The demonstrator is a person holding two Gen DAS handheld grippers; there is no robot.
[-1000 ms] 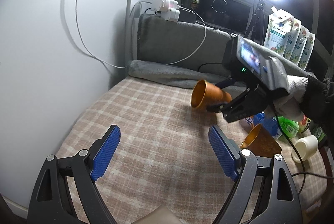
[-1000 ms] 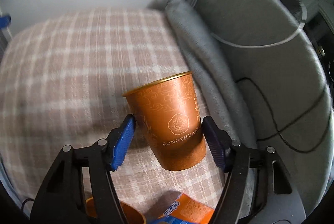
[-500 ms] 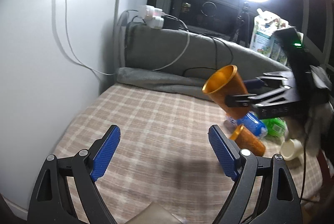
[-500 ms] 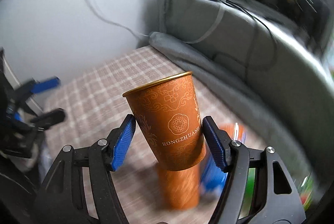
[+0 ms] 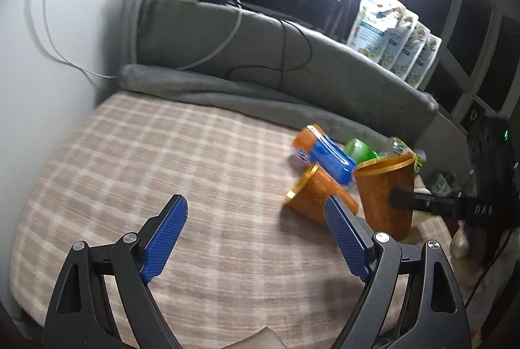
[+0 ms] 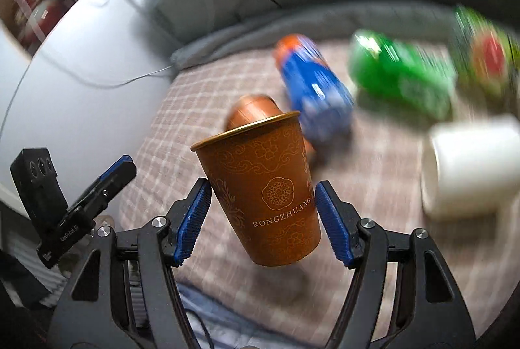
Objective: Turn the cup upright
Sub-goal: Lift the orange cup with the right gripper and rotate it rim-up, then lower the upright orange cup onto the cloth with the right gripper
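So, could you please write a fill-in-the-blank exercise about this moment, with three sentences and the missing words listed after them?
1. The right gripper holds the orange cup with its mouth facing ____.
2. A second orange cup lies on its ____ on the checked blanket.
3. The left gripper is open and holds ____.

Missing words: up; side; nothing

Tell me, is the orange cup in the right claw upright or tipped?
Upright, slightly tilted: the orange cup has its gold rim on top and base below, clamped in the right claw.
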